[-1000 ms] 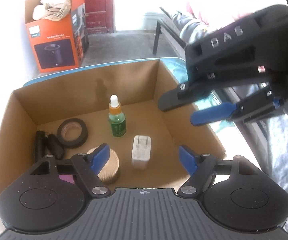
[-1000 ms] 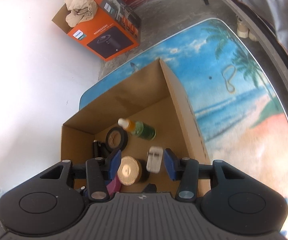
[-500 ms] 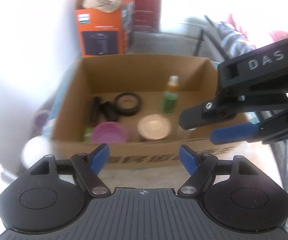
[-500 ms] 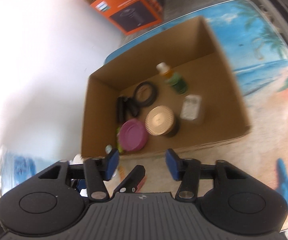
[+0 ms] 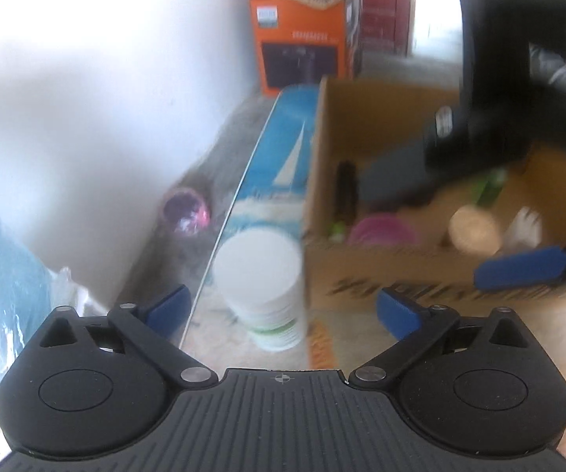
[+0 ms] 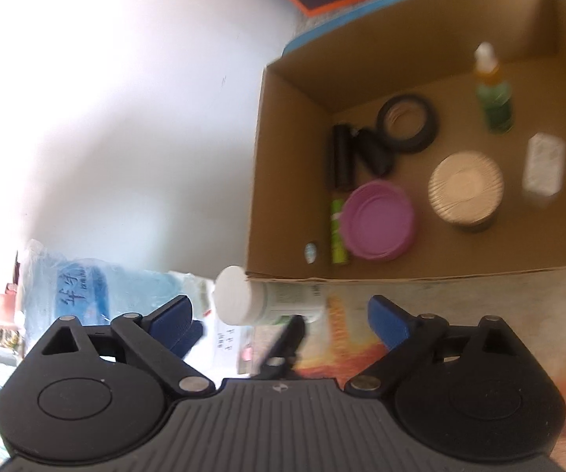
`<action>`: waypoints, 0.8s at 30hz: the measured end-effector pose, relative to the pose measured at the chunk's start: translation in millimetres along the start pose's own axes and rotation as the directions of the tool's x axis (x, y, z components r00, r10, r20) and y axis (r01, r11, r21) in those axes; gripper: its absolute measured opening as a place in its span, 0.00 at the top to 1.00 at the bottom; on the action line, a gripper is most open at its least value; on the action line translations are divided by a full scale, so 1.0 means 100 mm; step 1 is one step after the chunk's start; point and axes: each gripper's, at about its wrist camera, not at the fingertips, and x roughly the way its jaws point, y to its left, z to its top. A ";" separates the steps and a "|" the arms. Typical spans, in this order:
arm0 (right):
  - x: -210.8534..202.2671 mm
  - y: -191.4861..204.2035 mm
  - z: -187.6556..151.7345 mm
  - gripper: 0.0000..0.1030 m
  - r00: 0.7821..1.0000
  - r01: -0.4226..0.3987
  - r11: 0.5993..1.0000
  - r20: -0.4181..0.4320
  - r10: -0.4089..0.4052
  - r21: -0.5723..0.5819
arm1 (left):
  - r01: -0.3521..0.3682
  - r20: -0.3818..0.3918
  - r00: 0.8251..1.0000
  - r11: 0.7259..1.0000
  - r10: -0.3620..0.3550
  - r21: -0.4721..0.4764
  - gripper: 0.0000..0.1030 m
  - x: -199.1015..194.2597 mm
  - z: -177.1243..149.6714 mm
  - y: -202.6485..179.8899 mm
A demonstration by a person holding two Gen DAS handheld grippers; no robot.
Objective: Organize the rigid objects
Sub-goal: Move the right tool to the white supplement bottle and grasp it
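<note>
Presently noted: left gripper (image 5: 283, 310) with jaws opening, spread wide, nothing pressed between the blue pads. White lidded bottle (image 5: 261, 275) standing upright on the beach-print table (image 5: 283, 173) within the span of those pads, touching neither, just beside the near left corner of the cardboard box (image 6: 283, 126). Right gripper (image 6: 281, 314) likewise with jaws opening, wide apart and gripping nothing; seen from the left wrist as a blurred black shape over the box.

Box contents, per right wrist view: green dropper bottle (image 6: 493, 96) upright towards the far wall; black tape roll (image 6: 406, 124) lying flat; two black cylindrical items (image 6: 355, 155) beside the roll, nearer the left wall; purple lid (image 6: 377, 220) flat near the front wall; slim green tube (image 6: 337, 232) touching the lid's left edge; round jar with ribbed pale lid (image 6: 465, 190) to the right of the purple lid; white charger (image 6: 544, 165) further right, blurred. Small round item (image 6: 311, 252) in the near left corner, too small to identify.

Orange carton (image 5: 302, 35) on the floor beyond the table.
</note>
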 end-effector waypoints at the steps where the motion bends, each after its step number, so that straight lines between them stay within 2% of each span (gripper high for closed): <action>1: 0.07 0.00 0.02 0.05 1.000 -0.012 1.000 -0.011 0.013 0.017 | -0.004 -0.012 1.000 1.000 0.004 0.007 0.02 0.07 -0.01 0.02; 7: 0.45 0.04 0.09 0.10 0.997 -0.025 0.998 -0.069 0.029 0.059 | 0.053 -0.064 0.997 0.998 -0.051 0.029 0.03 0.33 -0.03 0.06; 11: 0.64 0.06 0.13 0.18 0.995 -0.005 0.998 -0.098 0.011 0.063 | 0.088 -0.069 0.994 0.995 -0.084 0.048 0.08 0.40 -0.04 0.05; 14: 0.72 0.04 0.13 0.21 0.994 0.001 0.997 -0.108 0.007 0.073 | 0.098 -0.078 0.993 0.992 -0.091 0.080 0.16 0.47 -0.03 0.01; 20: 0.76 -0.02 0.12 0.36 0.993 -0.003 0.994 -0.113 0.016 0.109 | 0.102 -0.074 0.993 0.991 -0.095 0.091 0.22 0.47 -0.03 0.03; 24: 0.80 -0.05 0.12 0.38 0.993 -0.017 0.990 -0.111 0.032 0.137 | 0.104 -0.071 0.993 0.990 -0.097 0.096 0.27 0.45 -0.03 0.07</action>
